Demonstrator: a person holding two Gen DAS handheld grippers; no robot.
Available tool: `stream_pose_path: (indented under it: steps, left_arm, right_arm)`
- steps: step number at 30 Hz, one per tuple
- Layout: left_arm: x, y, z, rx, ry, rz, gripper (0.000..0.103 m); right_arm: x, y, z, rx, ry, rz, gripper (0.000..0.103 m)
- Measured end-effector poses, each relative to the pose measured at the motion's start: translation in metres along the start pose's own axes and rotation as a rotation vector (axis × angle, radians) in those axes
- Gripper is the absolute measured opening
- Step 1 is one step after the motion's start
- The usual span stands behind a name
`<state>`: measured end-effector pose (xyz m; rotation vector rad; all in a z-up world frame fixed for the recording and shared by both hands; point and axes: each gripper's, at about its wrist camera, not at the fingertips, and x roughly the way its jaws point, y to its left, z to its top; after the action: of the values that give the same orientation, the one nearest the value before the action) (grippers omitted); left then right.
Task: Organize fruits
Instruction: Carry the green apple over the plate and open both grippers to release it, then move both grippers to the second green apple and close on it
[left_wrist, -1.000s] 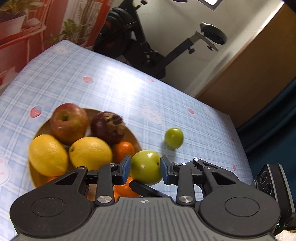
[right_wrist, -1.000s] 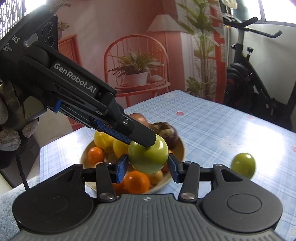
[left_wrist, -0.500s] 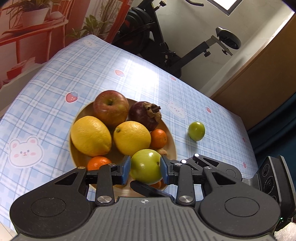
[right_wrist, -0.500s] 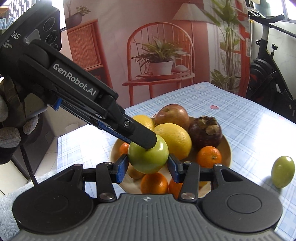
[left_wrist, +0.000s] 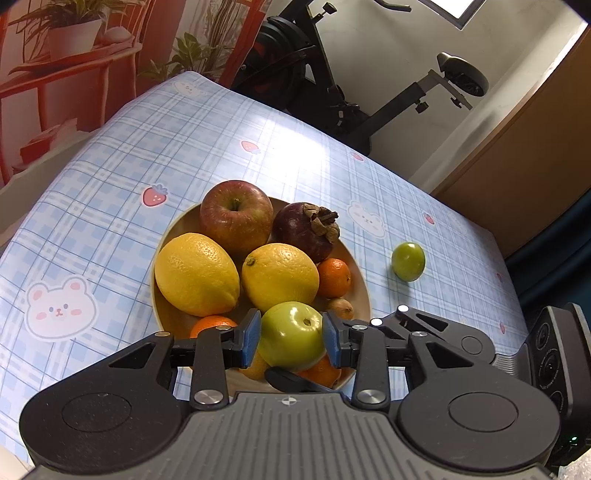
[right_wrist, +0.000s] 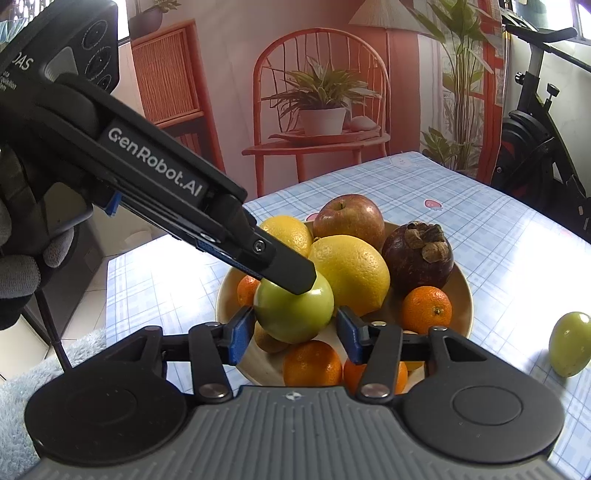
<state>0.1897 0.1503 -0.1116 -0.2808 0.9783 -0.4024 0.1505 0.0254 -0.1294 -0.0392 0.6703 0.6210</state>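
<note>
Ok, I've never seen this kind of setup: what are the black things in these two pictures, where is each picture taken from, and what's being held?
There is no robot here. A person holds a hand-operated claw in each hand, and each claw carries a wide-angle camera looking along its two fingers. One picture is from the left claw, the other from the right claw, and each also shows part of the other. On the checked table sits a plate heaped with fruit. One small green fruit lies apart on the cloth. A green apple is at the plate's near side, between both claws. The left claw's blue pads seem to grip it. The right claw's jaws have just been opening, and one pad looks clear of it.
</note>
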Motion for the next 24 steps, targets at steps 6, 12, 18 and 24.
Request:
stream_pose_path:
  steps: [6, 12, 18, 24]
  left_arm:
    - [0.001, -0.003, 0.0, 0.014, -0.006, 0.028, 0.04]
    - [0.002, -0.009, 0.001, 0.033, -0.008, 0.059, 0.04]
    - [0.003, -0.013, 0.002, 0.026, -0.018, 0.082, 0.039]
    - [-0.001, -0.026, 0.01, 0.04, -0.05, 0.073, 0.039]
  right_arm:
    - [-0.01, -0.001, -0.004, 0.004, -0.011, -0.006, 0.058]
    - [-0.031, -0.016, -0.01, 0.044, -0.046, -0.034, 0.058]
    - [-0.058, -0.041, -0.017, 0.113, -0.084, -0.089, 0.058]
    - [-0.076, -0.07, -0.024, 0.191, -0.105, -0.157, 0.058]
